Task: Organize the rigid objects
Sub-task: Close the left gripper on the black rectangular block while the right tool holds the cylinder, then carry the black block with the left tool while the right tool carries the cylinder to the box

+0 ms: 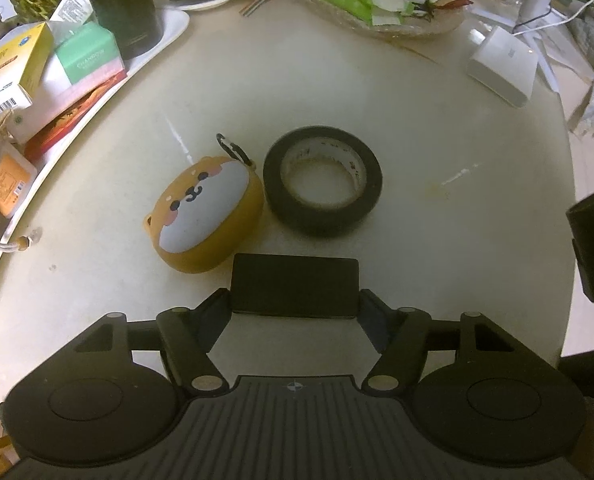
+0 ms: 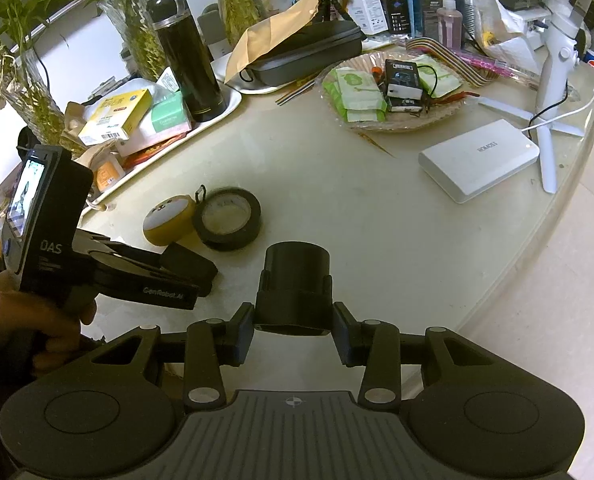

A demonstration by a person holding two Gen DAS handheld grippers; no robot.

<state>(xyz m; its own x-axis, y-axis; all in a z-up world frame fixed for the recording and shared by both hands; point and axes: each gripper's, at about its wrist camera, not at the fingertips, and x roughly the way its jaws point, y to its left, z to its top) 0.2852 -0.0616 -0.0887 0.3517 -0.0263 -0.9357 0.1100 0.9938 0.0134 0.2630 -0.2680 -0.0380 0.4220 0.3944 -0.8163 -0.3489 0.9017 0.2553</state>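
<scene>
On cluttered round white table (image 1: 417, 120), left gripper (image 1: 295, 308) clamping black box (image 1: 295, 284), right gripper (image 2: 293, 330) clamping black cylinder (image 2: 297, 272).

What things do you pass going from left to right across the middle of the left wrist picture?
Yellow box → green tissue pack → puppy-face case → black tape roll → white power bank.

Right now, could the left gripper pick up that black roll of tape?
Probably not yet. The left gripper is shut on a flat black box, so its jaws are full. The way itself looks free: the tape roll lies flat just beyond, beside the dog-face case.
</scene>
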